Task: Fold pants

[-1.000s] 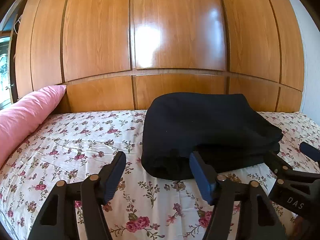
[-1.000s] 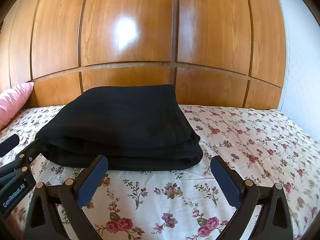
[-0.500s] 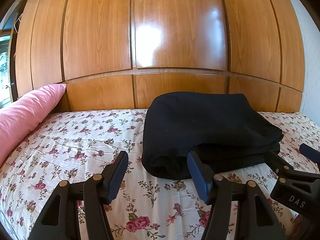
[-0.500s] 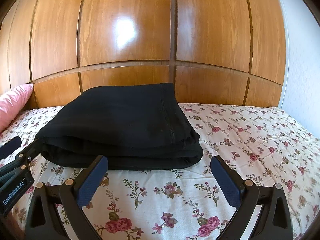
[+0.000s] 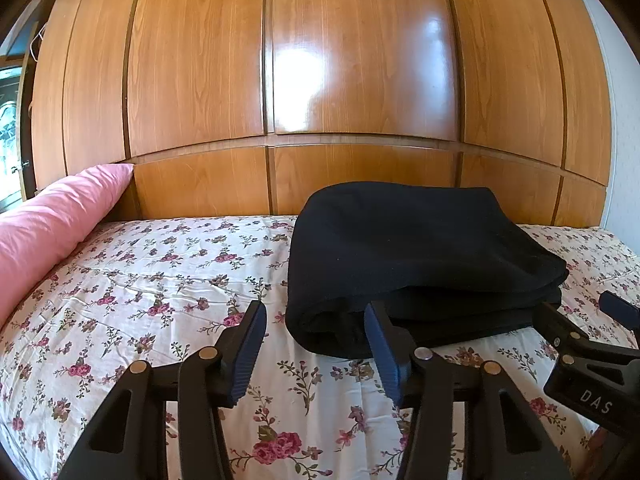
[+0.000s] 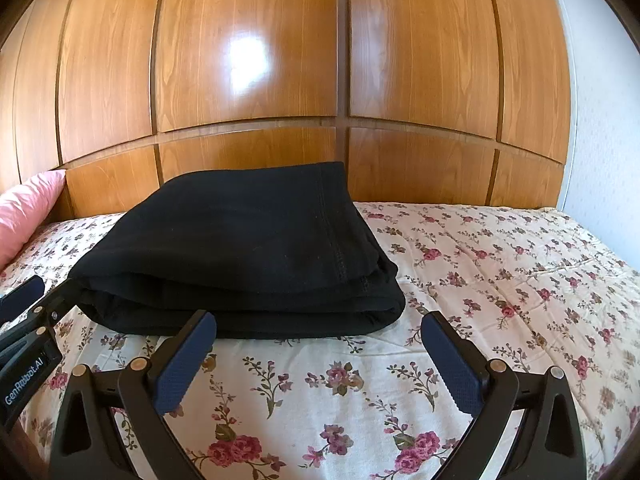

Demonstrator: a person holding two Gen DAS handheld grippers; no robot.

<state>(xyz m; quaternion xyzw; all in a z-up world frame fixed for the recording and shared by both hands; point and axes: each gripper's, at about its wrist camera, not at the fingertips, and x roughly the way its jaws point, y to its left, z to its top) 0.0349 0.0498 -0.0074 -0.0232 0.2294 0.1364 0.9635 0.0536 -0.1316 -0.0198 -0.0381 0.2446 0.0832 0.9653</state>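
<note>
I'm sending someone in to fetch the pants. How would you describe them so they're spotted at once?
Look at the bed with the flowered sheet, in front of the wooden panelled wall. Near the middle lies a folded stack of black pants, right of the pink pillow. It is the only dark, plain item there.

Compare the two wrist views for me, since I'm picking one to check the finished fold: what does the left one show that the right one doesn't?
Only the left wrist view shows the full pink pillow, a dark doorway at far left, and the pants' rounded folded end. Only the right wrist view shows the stitched hem, the stacked layers' corner and the white wall. Both show the folded black pants, floral bedspread, wooden panels, and open left gripper and right gripper.
</note>
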